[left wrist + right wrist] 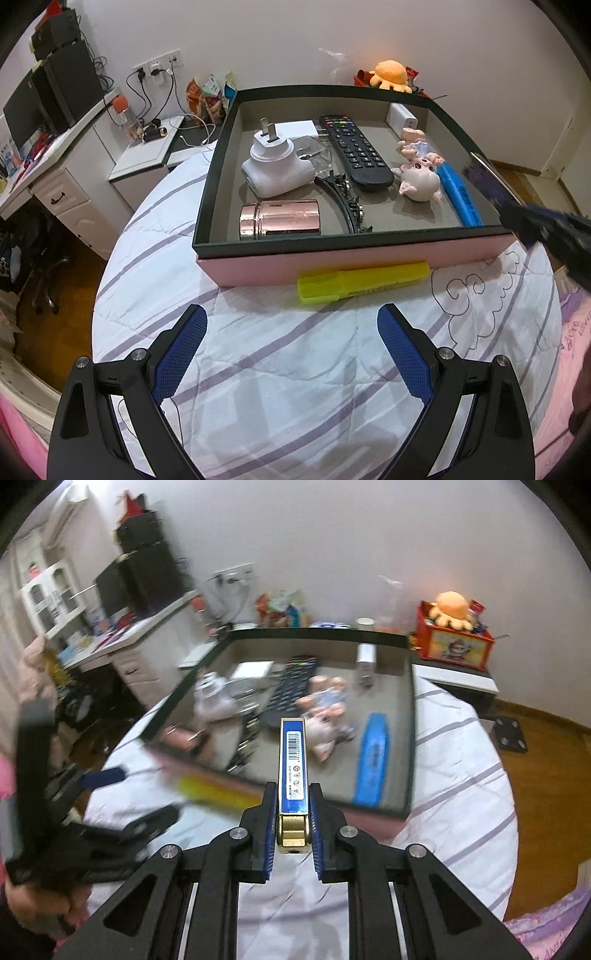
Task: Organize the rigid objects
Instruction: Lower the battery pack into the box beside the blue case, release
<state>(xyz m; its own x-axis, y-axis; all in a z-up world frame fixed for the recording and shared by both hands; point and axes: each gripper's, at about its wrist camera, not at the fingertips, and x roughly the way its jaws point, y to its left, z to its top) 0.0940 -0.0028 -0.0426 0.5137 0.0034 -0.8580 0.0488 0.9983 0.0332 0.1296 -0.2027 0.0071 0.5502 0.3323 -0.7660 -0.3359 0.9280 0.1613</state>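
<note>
A pink box with a dark rim point(369, 260) point(314, 637) sits on the striped bedspread. In it lie a white plug adapter point(275, 166), a black remote point(354, 151), a rose-gold cylinder point(279, 220), a black hair clip point(347, 199), a pig figurine point(419, 179) and a blue highlighter point(460, 194) point(371, 760). A yellow highlighter point(364, 282) lies on the bed against the box's front wall. My left gripper point(291, 325) is open and empty, just short of the yellow highlighter. My right gripper point(293, 794) is shut on a blue and gold box point(293, 764), held before the box's front edge.
A white charger point(400, 118) stands in the box's far corner. A white desk with monitors point(48, 110) and a nightstand point(147, 151) stand to the left. An orange plush point(391, 75) sits behind the box. Wooden floor point(546, 768) lies to the right of the bed.
</note>
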